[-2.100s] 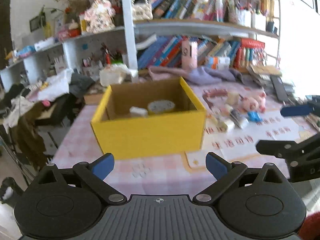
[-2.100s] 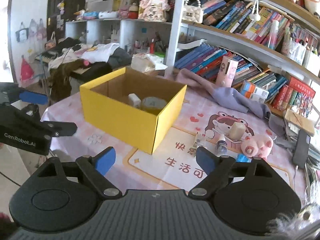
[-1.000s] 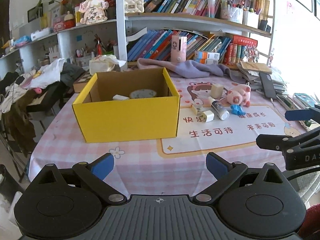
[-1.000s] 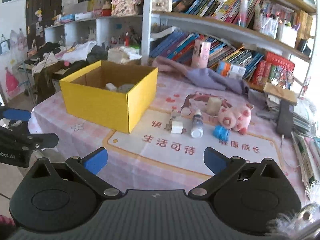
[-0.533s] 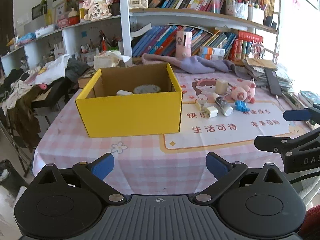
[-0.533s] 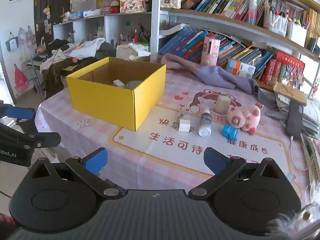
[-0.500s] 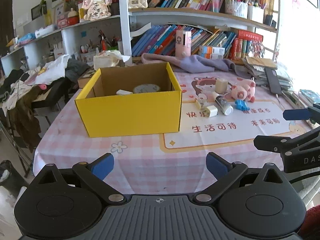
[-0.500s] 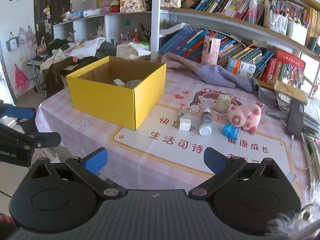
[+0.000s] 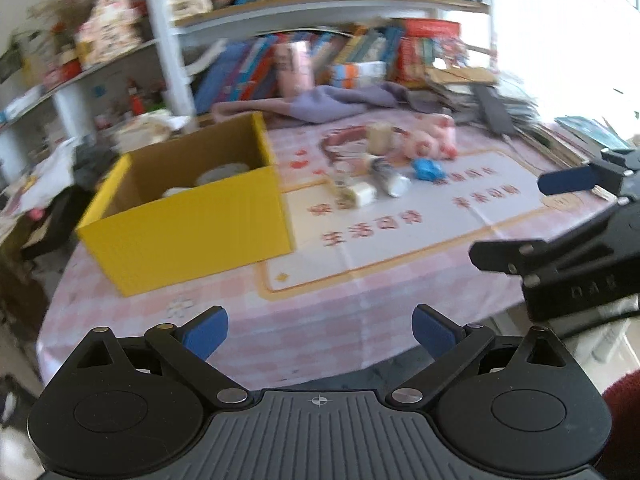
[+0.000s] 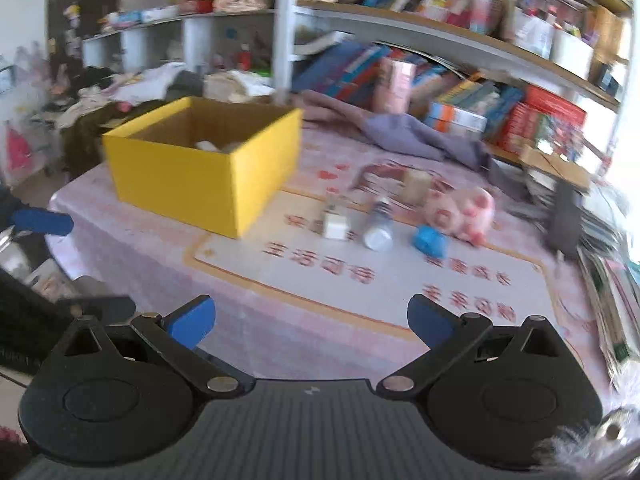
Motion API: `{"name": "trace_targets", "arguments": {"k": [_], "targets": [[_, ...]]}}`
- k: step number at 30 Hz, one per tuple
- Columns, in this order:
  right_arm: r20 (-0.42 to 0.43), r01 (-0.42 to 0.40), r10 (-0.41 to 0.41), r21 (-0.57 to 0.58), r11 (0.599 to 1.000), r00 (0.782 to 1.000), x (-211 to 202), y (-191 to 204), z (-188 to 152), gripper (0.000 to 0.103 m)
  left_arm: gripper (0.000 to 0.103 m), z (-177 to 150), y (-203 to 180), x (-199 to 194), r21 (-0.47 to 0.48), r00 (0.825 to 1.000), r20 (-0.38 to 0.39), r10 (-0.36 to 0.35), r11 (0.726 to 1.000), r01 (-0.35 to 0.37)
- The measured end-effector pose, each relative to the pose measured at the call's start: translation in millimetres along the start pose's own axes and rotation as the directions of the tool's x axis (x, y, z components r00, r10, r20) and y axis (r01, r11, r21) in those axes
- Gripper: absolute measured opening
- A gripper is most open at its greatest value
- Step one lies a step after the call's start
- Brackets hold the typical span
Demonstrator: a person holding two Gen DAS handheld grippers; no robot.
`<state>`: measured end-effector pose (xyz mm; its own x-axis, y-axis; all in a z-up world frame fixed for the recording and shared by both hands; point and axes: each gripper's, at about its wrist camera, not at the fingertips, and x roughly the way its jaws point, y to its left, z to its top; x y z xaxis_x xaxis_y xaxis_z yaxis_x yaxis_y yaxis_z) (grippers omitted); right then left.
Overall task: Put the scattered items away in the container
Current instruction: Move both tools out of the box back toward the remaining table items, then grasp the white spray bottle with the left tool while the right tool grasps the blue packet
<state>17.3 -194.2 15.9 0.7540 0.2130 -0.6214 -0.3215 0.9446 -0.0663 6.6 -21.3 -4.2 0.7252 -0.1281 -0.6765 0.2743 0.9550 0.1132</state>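
Observation:
A yellow cardboard box (image 9: 188, 224) (image 10: 192, 176) stands open on the pink checked table, with a round tin and a small white item inside. Right of it on the white mat lie a small white cube (image 10: 335, 225) (image 9: 362, 194), a white bottle (image 10: 378, 224) (image 9: 387, 178), a blue toy (image 10: 429, 241) (image 9: 428, 169), a pink plush pig (image 10: 460, 210) (image 9: 430, 142) and a beige cylinder (image 10: 416, 187) (image 9: 378, 138). My left gripper (image 9: 320, 330) and right gripper (image 10: 310, 320) are both open and empty, held before the table's near edge.
A purple cloth (image 10: 420, 136) lies behind the items. Bookshelves (image 10: 460, 64) line the back. A dark phone (image 10: 564, 220) and stacked books sit at the right edge. A chair with clothes (image 10: 104, 108) stands left of the table.
Both grippers have swung and moved closer to the table; the views are blurred by motion. The box and the scattered items have stayed in place. Both stay open.

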Motion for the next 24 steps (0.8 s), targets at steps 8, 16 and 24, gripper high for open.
{"name": "trace_targets", "arguments": {"k": [8, 16, 24], "targets": [[-0.019, 0.123, -0.122, 0.069, 0.99, 0.992, -6.6, -29.2, -10.1, 0.103, 0.1, 19.1, -19.3, 16.1, 0.052, 0.995, 0.047, -0.087, 0.995, 0.085], [-0.033, 0.202, -0.2, 0.083, 0.976, 0.979, 12.7, -68.0, 3.4, 0.103, 0.1, 60.0, -37.2, 48.1, 0.074, 0.993, 0.087, -0.083, 0.994, 0.077], [-0.036, 0.245, -0.242, 0.113, 0.963, 0.97, 35.0, -120.0, 21.4, 0.103, 0.1, 95.6, -63.5, 91.5, 0.108, 0.989, 0.076, -0.127, 0.987, 0.119]]}}
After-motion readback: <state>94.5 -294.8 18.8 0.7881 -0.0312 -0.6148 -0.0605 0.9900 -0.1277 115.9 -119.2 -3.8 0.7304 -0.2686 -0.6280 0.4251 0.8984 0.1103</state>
